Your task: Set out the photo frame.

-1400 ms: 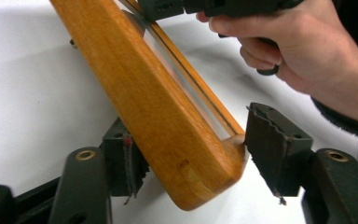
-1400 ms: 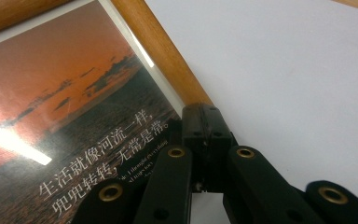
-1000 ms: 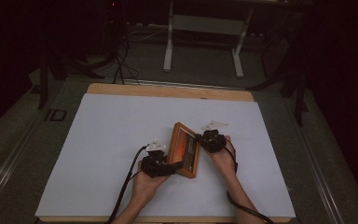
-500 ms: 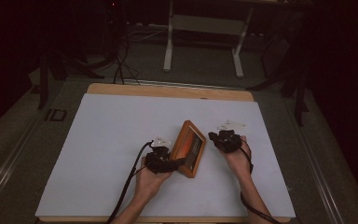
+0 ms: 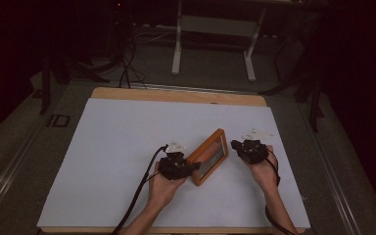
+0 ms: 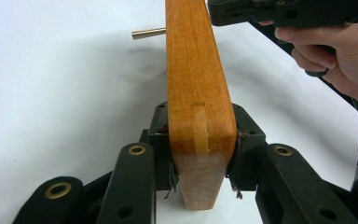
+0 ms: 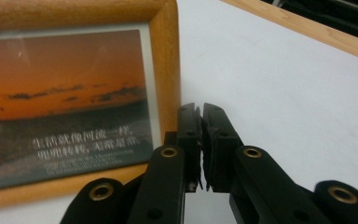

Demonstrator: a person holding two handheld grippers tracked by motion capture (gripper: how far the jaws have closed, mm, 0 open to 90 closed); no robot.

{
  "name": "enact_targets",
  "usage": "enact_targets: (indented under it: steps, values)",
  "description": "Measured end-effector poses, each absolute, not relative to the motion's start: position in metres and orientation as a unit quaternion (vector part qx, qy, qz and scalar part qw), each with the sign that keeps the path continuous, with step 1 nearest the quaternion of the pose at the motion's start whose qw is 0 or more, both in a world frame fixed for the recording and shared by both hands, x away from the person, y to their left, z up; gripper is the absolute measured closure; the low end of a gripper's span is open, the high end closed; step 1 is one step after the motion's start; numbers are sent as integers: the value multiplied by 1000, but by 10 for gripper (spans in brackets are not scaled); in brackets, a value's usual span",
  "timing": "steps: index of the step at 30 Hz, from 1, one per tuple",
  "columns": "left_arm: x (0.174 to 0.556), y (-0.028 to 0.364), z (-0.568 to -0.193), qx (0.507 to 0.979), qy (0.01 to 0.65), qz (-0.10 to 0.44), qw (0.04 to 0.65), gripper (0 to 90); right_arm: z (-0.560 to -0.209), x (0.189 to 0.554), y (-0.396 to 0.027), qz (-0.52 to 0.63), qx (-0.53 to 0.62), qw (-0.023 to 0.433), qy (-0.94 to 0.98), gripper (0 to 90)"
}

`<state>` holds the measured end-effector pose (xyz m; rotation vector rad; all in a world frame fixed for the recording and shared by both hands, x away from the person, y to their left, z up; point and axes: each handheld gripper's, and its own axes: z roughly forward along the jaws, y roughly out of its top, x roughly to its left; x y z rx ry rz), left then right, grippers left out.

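Two forearms are reaching in from six o'clock in the high view, each hand gripping one black tool over the white bench [image 5: 117, 147]. The left hand [image 5: 162, 185] is angling its left tool [image 5: 194, 166] toward two o'clock, with a black cable [image 5: 139, 193] trailing back toward the near edge. That tool is clamping the near corner of a wooden picture frame [image 5: 209, 155]; in the left gripper view the two jaws are pressing on both faces of the frame's edge [image 6: 198, 93], which is standing upright between them. A small brass pin [image 6: 148, 32] is sticking out of the frame's side toward nine o'clock in that view.

The right hand [image 5: 263, 169] is holding the right tool [image 5: 236, 145] just beside the frame's far right corner, pointing toward ten o'clock. In the right gripper view its jaws are resting together with nothing between them, tips [image 7: 200, 112] sitting right at the frame's outer edge [image 7: 168, 70]; whether they are touching the wood cannot be told.

There is one frame, lying near the middle of the bench, slightly toward five o'clock, its long side running from seven to one o'clock. It is showing a single print [image 7: 60, 102] of an orange sunset sky over dark ground, with lines of pale lettering too blurred to read.

Beyond the bench's wooden far edge [image 5: 176, 95], at twelve o'clock, a pale metal stand [image 5: 215, 29] is standing on the dark floor, with loose cables [image 5: 127, 68] lying at eleven o'clock. Nothing is lying between the tools and the frame.
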<state>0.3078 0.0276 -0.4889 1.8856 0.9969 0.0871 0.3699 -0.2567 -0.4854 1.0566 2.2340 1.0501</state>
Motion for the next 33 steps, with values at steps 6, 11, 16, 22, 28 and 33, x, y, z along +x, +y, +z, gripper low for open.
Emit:
enact_targets:
  steps: [6,11,16,22,28,33]
  values:
    - [310,27,-486,778,403,37,481,688,-483,366,-266,380,378,229,812,848]
    - [312,28,-482,777,397,39,488,691,-482,363,-268,381,374,231,813,843]
    - [316,33,-472,773,392,42,498,692,-482,361,-269,382,370,232,815,840]
    - [321,38,-461,770,384,48,508,693,-483,360,-270,384,369,230,815,840]
    - [323,41,-452,775,372,54,508,693,-485,359,-269,384,368,228,816,836]
    - [326,45,-445,775,367,57,511,693,-486,358,-267,384,364,226,818,830]
